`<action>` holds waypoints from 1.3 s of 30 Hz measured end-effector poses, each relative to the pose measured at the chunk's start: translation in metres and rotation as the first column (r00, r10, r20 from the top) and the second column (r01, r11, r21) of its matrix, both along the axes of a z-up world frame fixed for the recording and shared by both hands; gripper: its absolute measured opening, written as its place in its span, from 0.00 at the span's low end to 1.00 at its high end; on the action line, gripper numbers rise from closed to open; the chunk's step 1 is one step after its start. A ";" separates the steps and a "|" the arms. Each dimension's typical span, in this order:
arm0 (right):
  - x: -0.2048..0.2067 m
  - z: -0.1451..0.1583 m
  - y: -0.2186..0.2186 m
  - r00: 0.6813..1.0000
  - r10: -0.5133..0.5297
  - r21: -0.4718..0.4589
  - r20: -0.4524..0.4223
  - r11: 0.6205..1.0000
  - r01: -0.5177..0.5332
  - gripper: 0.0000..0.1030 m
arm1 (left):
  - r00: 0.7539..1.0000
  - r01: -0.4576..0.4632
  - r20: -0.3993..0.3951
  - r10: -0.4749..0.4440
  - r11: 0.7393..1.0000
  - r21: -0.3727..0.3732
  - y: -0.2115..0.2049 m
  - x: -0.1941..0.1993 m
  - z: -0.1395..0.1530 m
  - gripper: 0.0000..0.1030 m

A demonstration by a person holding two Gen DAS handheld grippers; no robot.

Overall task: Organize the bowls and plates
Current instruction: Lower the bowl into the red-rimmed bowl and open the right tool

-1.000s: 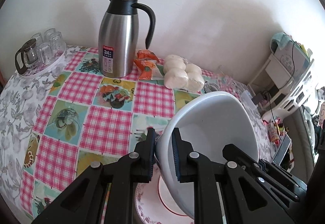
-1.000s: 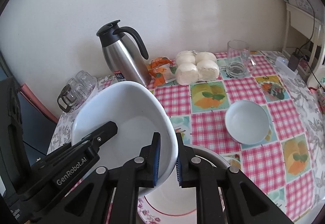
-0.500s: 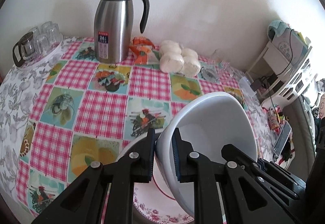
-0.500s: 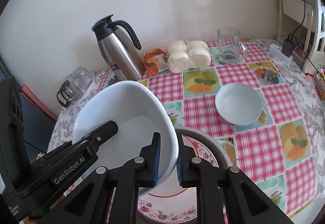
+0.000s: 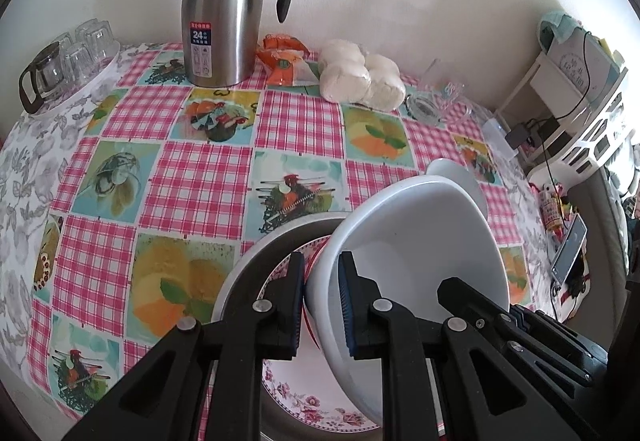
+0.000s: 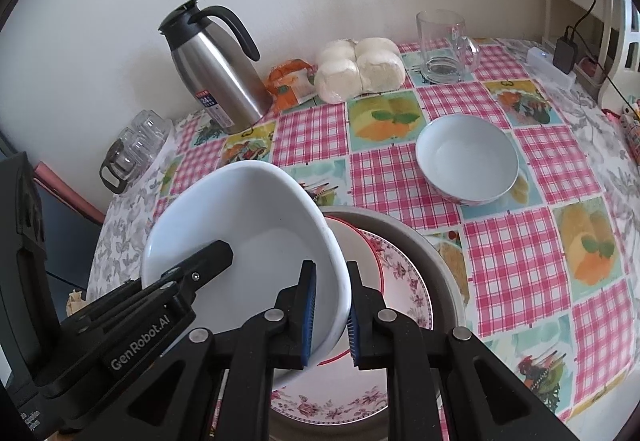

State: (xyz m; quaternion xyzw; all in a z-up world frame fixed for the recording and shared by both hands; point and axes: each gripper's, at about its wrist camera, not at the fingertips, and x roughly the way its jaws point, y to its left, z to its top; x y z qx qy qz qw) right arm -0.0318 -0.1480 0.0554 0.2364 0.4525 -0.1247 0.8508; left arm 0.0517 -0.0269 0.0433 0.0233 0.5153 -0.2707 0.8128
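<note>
both tongs grip one big white bowl [image 5: 420, 241] by opposite sides of its rim. the left tongs [image 5: 320, 305] are closed narrow on the rim at one side, one pad inside the bowl and one outside. the right tongs [image 6: 330, 307] pinch the other side the same way. the bowl hangs tilted, its opening turned toward the cameras, just above a floral plate [image 6: 404, 281]. that plate lies in a grey basin [image 6: 440, 253] on the worktop [image 5: 200, 181], which wears a pink checked cloth. whether the bowl touches the plate i cannot tell.

a small bowl [image 6: 466, 159] sits upright on the cloth, apart from the basin. near the wall stand a steel jug [image 5: 218, 13], an orange packet [image 5: 284, 59], a bag of white buns [image 5: 362, 75] and a glass mug [image 6: 444, 45]. a tray of upturned glasses [image 5: 68, 57] sits at the far left corner.
</note>
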 end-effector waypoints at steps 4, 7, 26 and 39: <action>0.002 -0.004 -0.002 1.000 -0.004 0.005 -0.013 1.000 0.004 0.17 | 1.000 0.007 -0.004 -0.007 1.000 0.008 -0.003 0.000 -0.002 0.16; 0.001 -0.005 -0.003 1.000 -0.008 0.008 -0.016 1.000 0.009 0.17 | 1.000 0.013 -0.008 -0.013 1.000 0.012 -0.004 -0.001 -0.003 0.16; 0.007 -0.026 -0.010 0.997 -0.016 0.042 -0.074 0.999 0.019 0.17 | 1.000 0.022 -0.006 -0.022 0.997 0.077 -0.014 -0.001 -0.018 0.16; 0.009 -0.023 -0.004 0.997 -0.001 0.022 -0.074 1.000 0.003 0.27 | 1.000 0.011 -0.006 -0.011 0.996 0.093 -0.014 -0.002 -0.019 0.21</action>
